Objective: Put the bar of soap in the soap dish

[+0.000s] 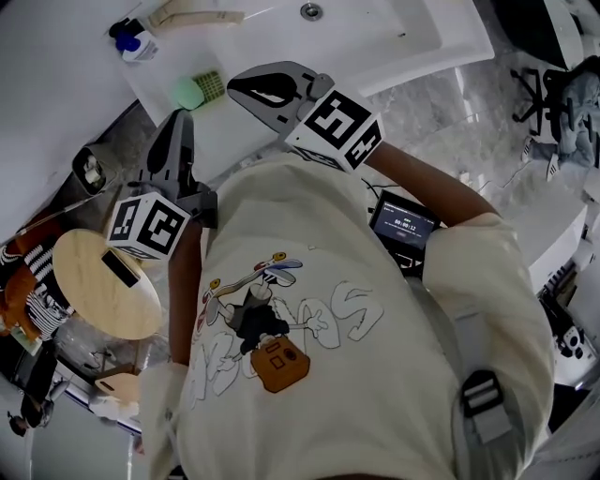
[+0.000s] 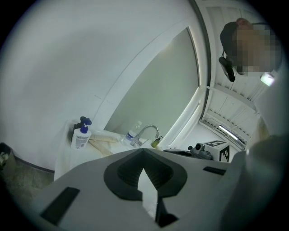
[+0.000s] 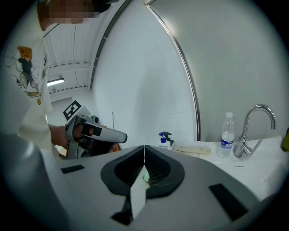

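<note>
In the head view a pale green bar of soap [image 1: 186, 93] lies on the white counter [image 1: 234, 131], right beside a ribbed green soap dish [image 1: 211, 86]; whether they touch I cannot tell. My right gripper [image 1: 236, 86] hangs just right of the dish, its jaws shut and holding nothing. My left gripper [image 1: 178, 120] is below and left of the soap, also shut and holding nothing. In the right gripper view a sliver of green soap [image 3: 145, 177] shows through the hollow behind the closed right gripper [image 3: 144, 148]. The left gripper [image 2: 143, 151] points toward the wall and mirror.
A blue-capped spray bottle [image 1: 131, 42] and a beige brush [image 1: 192, 17] sit at the counter's back left. The basin's drain [image 1: 311, 11] is at the top. A water bottle [image 3: 227, 135] stands by the faucet [image 3: 253, 126]. A round wooden stool [image 1: 103, 281] stands at left.
</note>
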`<action>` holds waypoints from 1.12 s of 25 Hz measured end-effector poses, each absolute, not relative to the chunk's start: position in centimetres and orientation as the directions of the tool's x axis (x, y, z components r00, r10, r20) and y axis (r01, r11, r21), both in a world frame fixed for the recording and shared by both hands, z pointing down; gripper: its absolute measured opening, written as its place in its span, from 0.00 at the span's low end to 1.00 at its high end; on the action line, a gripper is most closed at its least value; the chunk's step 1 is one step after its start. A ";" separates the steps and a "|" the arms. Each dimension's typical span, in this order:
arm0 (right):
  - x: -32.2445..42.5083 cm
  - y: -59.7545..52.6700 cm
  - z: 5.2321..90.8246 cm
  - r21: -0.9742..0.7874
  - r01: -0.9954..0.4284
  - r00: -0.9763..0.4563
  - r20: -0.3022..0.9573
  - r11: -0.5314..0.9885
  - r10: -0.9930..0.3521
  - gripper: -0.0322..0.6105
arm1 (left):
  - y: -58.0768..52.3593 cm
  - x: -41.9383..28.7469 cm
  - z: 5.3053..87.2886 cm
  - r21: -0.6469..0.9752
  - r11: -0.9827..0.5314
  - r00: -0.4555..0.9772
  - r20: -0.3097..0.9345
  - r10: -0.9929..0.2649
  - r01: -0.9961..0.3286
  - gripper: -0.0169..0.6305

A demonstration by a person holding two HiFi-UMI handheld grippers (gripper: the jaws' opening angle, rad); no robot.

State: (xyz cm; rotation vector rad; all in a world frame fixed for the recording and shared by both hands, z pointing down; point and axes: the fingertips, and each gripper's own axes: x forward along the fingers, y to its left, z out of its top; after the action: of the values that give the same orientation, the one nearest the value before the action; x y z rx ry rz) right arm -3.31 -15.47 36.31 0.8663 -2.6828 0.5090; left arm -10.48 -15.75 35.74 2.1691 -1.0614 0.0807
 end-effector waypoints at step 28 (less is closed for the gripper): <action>-5.5 -12.5 32.1 -0.159 -0.558 -0.819 0.262 0.814 -0.510 0.06 | -12.3 -8.2 32.7 0.345 -0.622 0.709 0.275 -0.650 -0.703 0.04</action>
State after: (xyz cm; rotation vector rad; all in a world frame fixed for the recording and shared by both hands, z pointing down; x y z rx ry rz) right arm -5.54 -12.48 32.07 0.8315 -2.7917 0.3394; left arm -8.23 -12.32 32.72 2.4878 -1.0427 0.1708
